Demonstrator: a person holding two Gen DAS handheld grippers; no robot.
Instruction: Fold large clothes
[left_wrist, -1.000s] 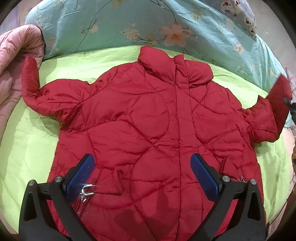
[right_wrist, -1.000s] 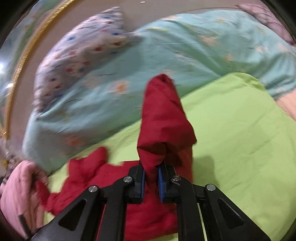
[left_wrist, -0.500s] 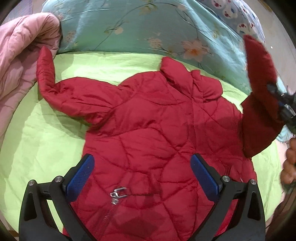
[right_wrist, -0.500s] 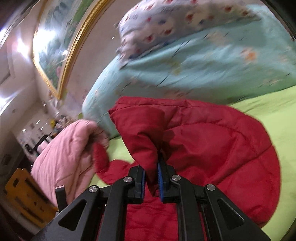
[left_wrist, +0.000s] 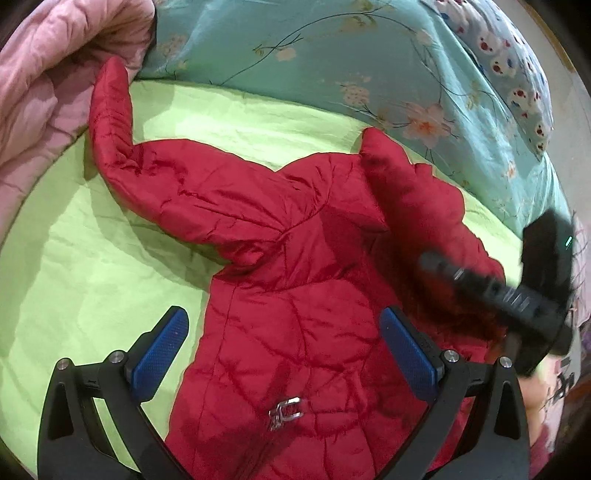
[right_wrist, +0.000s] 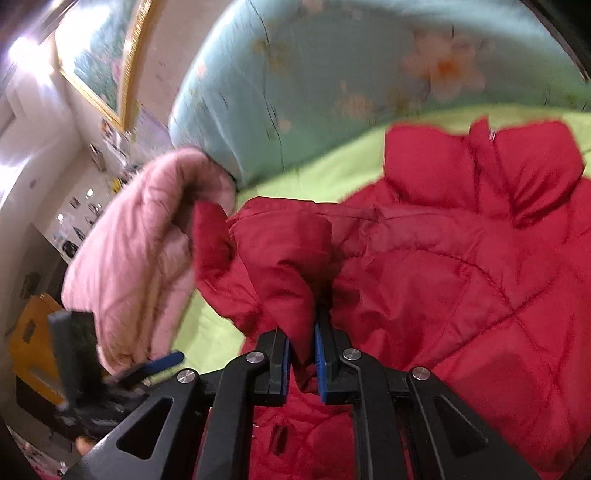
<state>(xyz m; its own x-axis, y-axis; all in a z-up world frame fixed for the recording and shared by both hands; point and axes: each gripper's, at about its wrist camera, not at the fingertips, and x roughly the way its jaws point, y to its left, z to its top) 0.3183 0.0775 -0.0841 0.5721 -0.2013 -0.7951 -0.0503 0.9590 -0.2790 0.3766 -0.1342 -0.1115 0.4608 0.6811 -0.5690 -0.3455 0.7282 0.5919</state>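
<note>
On the green bedsheet (left_wrist: 92, 266), the red jacket (left_wrist: 295, 332) lies spread; my right gripper (right_wrist: 301, 354) pinches its sleeve (right_wrist: 280, 266) across the body, while my left gripper (left_wrist: 284, 354) hovers wide, holding nothing.

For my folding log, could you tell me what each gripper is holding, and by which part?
The right gripper is shut on the red jacket, pinching the end of its sleeve. The left gripper is open and holds nothing.

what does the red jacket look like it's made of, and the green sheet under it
Red jacket: likely a slick synthetic shell such as nylon or polyester, going by its sheen; stitched quilting lines suggest padding inside. Green sheet: matte woven fabric, probably cotton or a blend, showing soft creases.
</note>
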